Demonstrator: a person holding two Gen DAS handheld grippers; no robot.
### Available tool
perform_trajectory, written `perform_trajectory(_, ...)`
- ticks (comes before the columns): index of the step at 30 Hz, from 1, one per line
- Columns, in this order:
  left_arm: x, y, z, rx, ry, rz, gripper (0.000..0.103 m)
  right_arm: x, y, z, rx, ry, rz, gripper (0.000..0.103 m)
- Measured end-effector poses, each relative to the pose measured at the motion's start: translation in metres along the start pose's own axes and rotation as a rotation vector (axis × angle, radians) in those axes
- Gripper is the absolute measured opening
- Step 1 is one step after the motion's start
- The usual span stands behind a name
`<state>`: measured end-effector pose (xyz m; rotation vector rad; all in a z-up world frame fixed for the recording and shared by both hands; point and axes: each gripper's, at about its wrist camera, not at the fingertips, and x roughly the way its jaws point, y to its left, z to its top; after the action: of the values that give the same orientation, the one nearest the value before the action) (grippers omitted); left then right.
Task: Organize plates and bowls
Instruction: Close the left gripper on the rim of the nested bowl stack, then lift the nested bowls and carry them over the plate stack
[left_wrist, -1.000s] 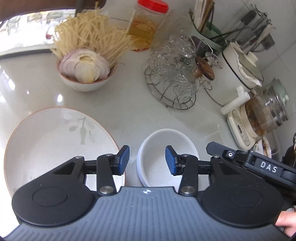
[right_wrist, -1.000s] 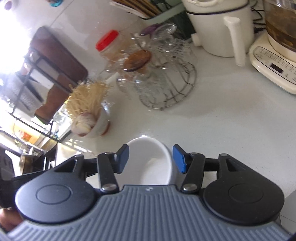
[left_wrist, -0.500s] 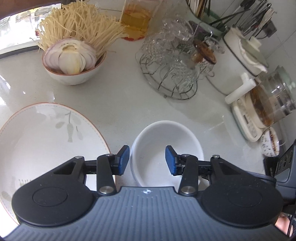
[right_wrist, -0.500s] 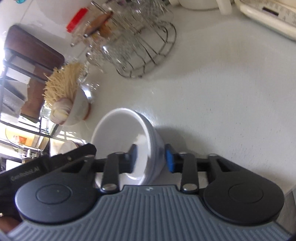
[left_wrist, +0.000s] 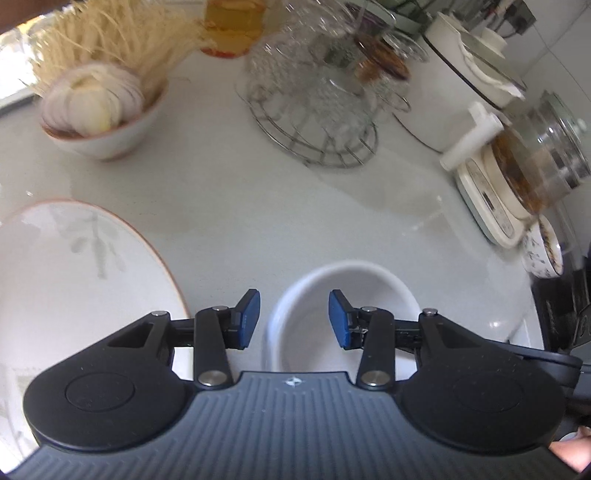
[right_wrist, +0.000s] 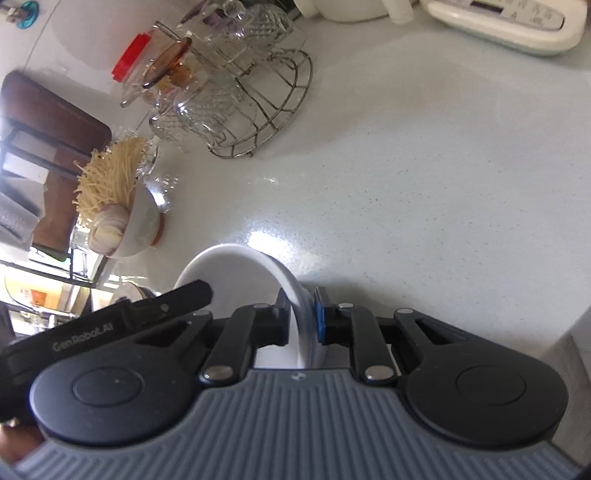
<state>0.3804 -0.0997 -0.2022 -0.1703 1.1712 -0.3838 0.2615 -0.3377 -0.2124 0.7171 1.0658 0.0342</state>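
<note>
A plain white bowl (left_wrist: 343, 291) stands on the pale counter. My right gripper (right_wrist: 301, 321) has its jaws closing on the bowl's (right_wrist: 229, 273) near wall, one pad inside and one outside, both pressing it. My left gripper (left_wrist: 293, 319) hangs open over the bowl's left rim, which lies between its fingers without touching the pads. In the right wrist view the left gripper's black arm (right_wrist: 147, 314) crosses the bowl's left side. A large white plate (left_wrist: 74, 277) with a thin orange rim and a leaf print lies left of the bowl.
A bowl of onion and dry noodles (left_wrist: 96, 110) stands at the back left. Behind the white bowl sits a wire rack of glasses (left_wrist: 314, 110). A white pot (left_wrist: 461, 74), a glass tea maker (left_wrist: 517, 177) and a patterned cup (left_wrist: 543, 254) line the right side.
The right gripper has sunk and shut on the bowl's wall. The left gripper has come down and nearer, so the bowl's left rim now sits between its open fingers.
</note>
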Motion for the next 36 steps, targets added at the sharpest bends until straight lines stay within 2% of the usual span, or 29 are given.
perform_trajectory(4,0.004,-0.006,-0.007,0.056,0.012,0.014,0.04,-0.004,0.002,-0.005,-0.002,-0.039,-0.019,0.015)
perform_trajectory(6,0.005,-0.005,-0.009,0.064,0.012,0.023,0.032,-0.005,0.004,-0.007,-0.011,-0.055,-0.032,0.015)
perform_trajectory(8,0.006,-0.002,-0.011,0.074,0.014,0.035,0.02,-0.006,0.006,-0.008,-0.016,-0.065,-0.042,0.015)
perform_trajectory(10,0.006,0.001,-0.012,0.078,0.018,0.034,0.016,-0.007,0.007,-0.009,-0.021,-0.073,-0.048,0.015)
perform_trajectory(20,-0.007,0.004,-0.007,0.105,0.01,0.021,0.014,-0.013,0.02,-0.009,-0.038,-0.097,-0.056,0.015)
perform_trajectory(25,-0.027,0.001,-0.007,0.107,-0.008,0.011,0.013,-0.023,0.028,-0.006,-0.046,-0.109,-0.046,0.015)
perform_trajectory(34,-0.051,0.002,-0.008,0.09,0.007,-0.026,0.013,-0.047,0.041,-0.014,-0.052,-0.136,-0.051,0.015)
perform_trajectory(36,-0.062,0.0,-0.008,0.109,-0.015,-0.021,0.013,-0.054,0.046,-0.016,-0.061,-0.146,-0.036,0.015)
